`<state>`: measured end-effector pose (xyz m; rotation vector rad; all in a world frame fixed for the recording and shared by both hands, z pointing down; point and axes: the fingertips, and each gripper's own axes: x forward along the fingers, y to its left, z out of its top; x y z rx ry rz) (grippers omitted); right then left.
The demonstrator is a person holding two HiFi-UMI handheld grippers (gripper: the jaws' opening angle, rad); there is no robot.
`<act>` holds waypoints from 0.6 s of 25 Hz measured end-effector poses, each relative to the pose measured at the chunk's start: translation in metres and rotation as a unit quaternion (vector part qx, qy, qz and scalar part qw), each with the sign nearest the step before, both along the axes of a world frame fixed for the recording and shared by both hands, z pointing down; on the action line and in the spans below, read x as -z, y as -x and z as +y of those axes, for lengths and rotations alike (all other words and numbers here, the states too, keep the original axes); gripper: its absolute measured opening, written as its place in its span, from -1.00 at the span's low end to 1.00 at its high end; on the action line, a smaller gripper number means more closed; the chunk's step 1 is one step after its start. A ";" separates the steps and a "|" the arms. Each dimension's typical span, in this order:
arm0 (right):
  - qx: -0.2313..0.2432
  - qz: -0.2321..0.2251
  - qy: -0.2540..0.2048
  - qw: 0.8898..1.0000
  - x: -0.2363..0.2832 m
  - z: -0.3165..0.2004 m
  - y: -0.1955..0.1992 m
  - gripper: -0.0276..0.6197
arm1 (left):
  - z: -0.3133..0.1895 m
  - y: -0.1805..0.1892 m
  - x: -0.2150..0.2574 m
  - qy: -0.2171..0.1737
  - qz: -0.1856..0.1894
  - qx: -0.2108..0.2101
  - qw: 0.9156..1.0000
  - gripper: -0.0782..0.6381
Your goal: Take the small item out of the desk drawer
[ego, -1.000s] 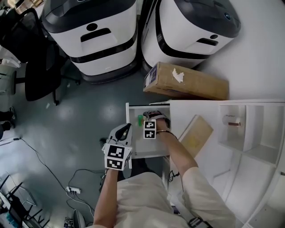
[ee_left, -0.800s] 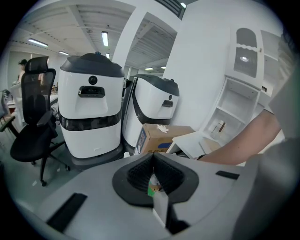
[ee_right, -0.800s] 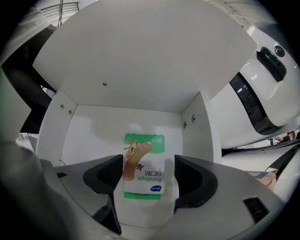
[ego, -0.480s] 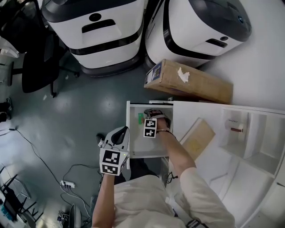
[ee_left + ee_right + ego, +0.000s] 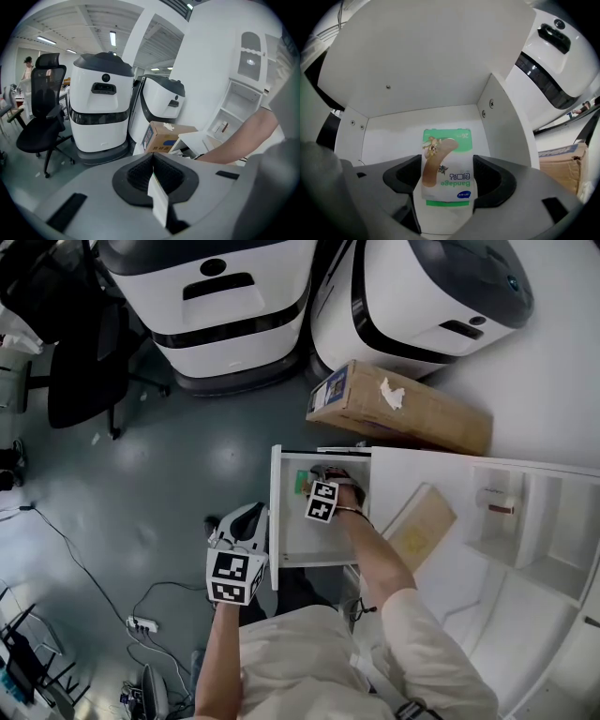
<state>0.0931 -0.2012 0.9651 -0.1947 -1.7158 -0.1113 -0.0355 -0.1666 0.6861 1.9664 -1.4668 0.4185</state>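
The white desk drawer stands pulled out. On its floor lies a small green-and-white bandage box, a green sliver in the head view. My right gripper points straight down into the drawer. Its jaws have just been opening and now stand wide, one on each long side of the box, close to its edges without a visible squeeze. My left gripper hovers over the floor just left of the drawer front. Its pads meet and hold nothing.
A cardboard box lies on the floor behind the drawer, beyond it two white machines. A black office chair stands far left. The white desk top carries a brown envelope; white shelves are at right. Cables and a power strip lie lower left.
My left gripper has drifted down and to the left, away from the drawer front. My right gripper has stayed inside the drawer, shifting slightly toward its back.
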 end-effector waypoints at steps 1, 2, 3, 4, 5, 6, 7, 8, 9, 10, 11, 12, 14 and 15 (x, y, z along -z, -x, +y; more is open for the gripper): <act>-0.010 -0.002 -0.001 1.000 0.002 -0.001 0.002 0.19 | 0.001 0.001 0.002 -0.001 0.001 0.000 1.000 -0.73; -0.021 -0.004 -0.001 1.000 0.005 -0.001 0.004 0.19 | 0.001 0.002 0.004 -0.004 0.002 0.000 1.000 -0.73; -0.032 -0.007 -0.001 0.999 0.008 -0.002 0.006 0.19 | 0.001 0.003 0.006 -0.007 0.004 0.000 1.000 -0.73; -0.041 -0.010 -0.001 0.999 0.011 -0.002 0.009 0.19 | 0.001 0.003 0.009 -0.010 0.006 -0.002 1.000 -0.73; -0.049 -0.013 -0.002 0.999 0.014 -0.001 0.011 0.19 | 0.001 0.003 0.011 -0.012 0.008 -0.004 1.000 -0.73; -0.057 -0.016 -0.004 0.998 0.016 -0.001 0.013 0.19 | 0.002 0.003 0.012 -0.014 0.009 -0.006 1.000 -0.73; -0.069 -0.019 -0.006 0.997 0.019 -0.001 0.015 0.19 | 0.002 0.003 0.014 -0.016 0.009 -0.008 1.000 -0.73; -0.087 -0.023 -0.006 0.996 0.022 -0.002 0.016 0.19 | 0.002 0.003 0.015 -0.018 0.010 -0.010 1.000 -0.73; -0.111 -0.027 -0.006 0.993 0.025 -0.004 0.017 0.19 | 0.003 0.003 0.017 -0.020 0.011 -0.012 1.000 -0.73; -0.140 -0.032 -0.005 0.990 0.029 -0.005 0.017 0.19 | 0.004 0.004 0.018 -0.021 0.012 -0.014 1.000 -0.73; -0.167 -0.037 -0.004 0.985 0.033 -0.007 0.017 0.19 | 0.005 0.005 0.019 -0.023 0.013 -0.017 1.000 -0.73; -0.190 -0.042 -0.005 0.981 0.037 -0.008 0.017 0.19 | 0.006 0.005 0.020 -0.023 0.013 -0.019 0.999 -0.73; -0.225 -0.048 -0.010 0.973 0.045 -0.009 0.016 0.19 | 0.007 0.006 0.022 -0.026 0.015 -0.026 0.999 -0.73; -0.239 -0.050 -0.012 0.970 0.049 -0.010 0.014 0.19 | 0.008 0.006 0.024 -0.027 0.016 -0.029 0.999 -0.73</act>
